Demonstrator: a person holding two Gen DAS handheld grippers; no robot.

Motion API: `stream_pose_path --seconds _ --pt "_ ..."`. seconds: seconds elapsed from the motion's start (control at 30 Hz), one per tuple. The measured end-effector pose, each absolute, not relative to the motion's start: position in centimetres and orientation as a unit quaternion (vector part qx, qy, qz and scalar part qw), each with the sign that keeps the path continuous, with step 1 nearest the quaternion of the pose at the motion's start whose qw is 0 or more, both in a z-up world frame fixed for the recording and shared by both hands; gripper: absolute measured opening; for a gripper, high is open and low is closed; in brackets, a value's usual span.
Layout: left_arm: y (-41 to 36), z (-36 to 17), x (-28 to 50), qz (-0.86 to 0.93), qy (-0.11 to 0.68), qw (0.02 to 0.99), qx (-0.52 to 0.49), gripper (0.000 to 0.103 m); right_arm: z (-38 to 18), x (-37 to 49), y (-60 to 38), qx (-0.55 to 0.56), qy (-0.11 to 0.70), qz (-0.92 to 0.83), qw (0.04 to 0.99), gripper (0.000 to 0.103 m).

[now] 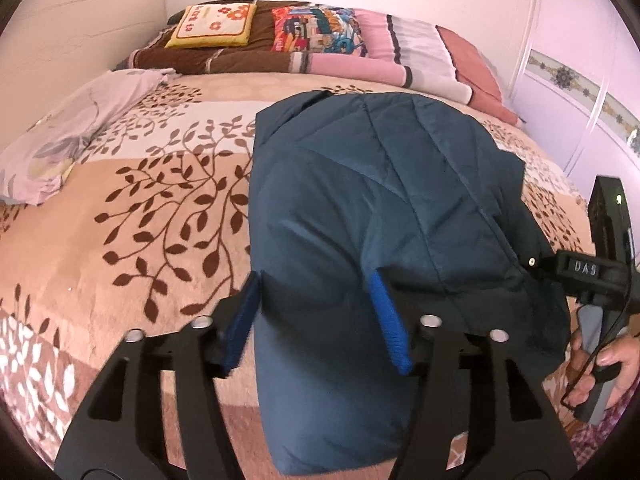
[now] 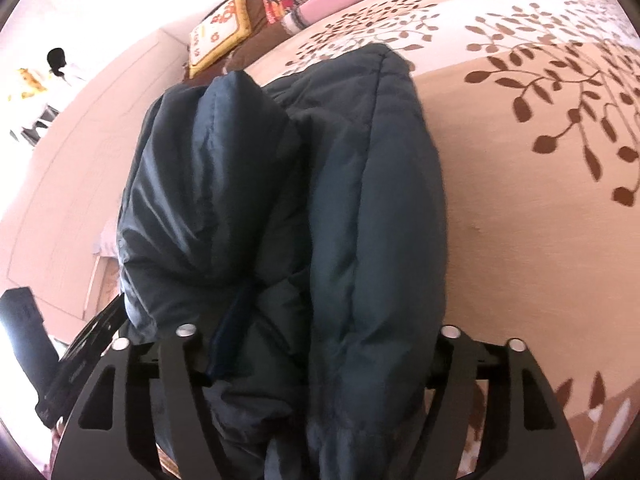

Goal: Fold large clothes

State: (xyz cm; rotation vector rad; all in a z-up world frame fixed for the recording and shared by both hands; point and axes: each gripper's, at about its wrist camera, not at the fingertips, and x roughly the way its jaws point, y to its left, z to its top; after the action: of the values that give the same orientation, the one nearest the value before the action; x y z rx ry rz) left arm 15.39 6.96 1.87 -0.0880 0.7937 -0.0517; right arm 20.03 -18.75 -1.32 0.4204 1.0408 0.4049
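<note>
A dark teal quilted jacket (image 1: 380, 184) lies folded into a thick bundle on the bed, its near end hanging over the bed's front edge. My left gripper (image 1: 314, 276) stands open astride the bundle's left part. One blue pad (image 1: 244, 316) is beside the jacket's left edge and the other rests on the fabric. In the right wrist view the jacket (image 2: 280, 160) fills the gap of my right gripper (image 2: 336, 300), whose jaws stand wide. Its left pad (image 2: 230, 332) shows among the folds and the right one is hidden by cloth.
The bed carries a beige blanket with brown leaves (image 1: 140, 220). Pillows (image 1: 212, 26) and folded bedding line the headboard, and a lilac cloth (image 1: 60, 140) lies at the left. A white wardrobe (image 1: 580, 80) stands on the right. A hand (image 1: 600, 364) holds the right gripper's handle.
</note>
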Motion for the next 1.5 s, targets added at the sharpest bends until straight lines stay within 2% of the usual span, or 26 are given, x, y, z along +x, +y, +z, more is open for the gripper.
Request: stream_pose_path --seconds 0.1,0.23,0.67,1.0,1.5 --pt "6.4 2.8 14.3 -0.025 0.382 0.923 -0.034 0.065 -0.7 19.7 -19.4 0.200 0.494 0.179 0.827 0.073" --pt "6.3 4.1 12.6 -0.022 0.381 0.923 -0.041 0.065 0.6 18.4 -20.3 0.193 0.488 0.172 0.833 0.073" --pt "5.2 7.1 6.0 -0.005 0.373 0.926 -0.065 0.065 6.3 9.1 -18.7 0.062 0.432 0.161 0.885 0.075" --pt "4.4 8.0 1.4 0.016 0.369 0.927 -0.073 0.065 6.3 3.6 -16.5 0.040 0.441 0.152 0.883 0.075" --pt "2.1 5.3 -2.4 0.027 0.412 0.909 -0.061 0.065 4.1 -0.4 -16.7 0.026 0.453 0.083 0.887 0.075"
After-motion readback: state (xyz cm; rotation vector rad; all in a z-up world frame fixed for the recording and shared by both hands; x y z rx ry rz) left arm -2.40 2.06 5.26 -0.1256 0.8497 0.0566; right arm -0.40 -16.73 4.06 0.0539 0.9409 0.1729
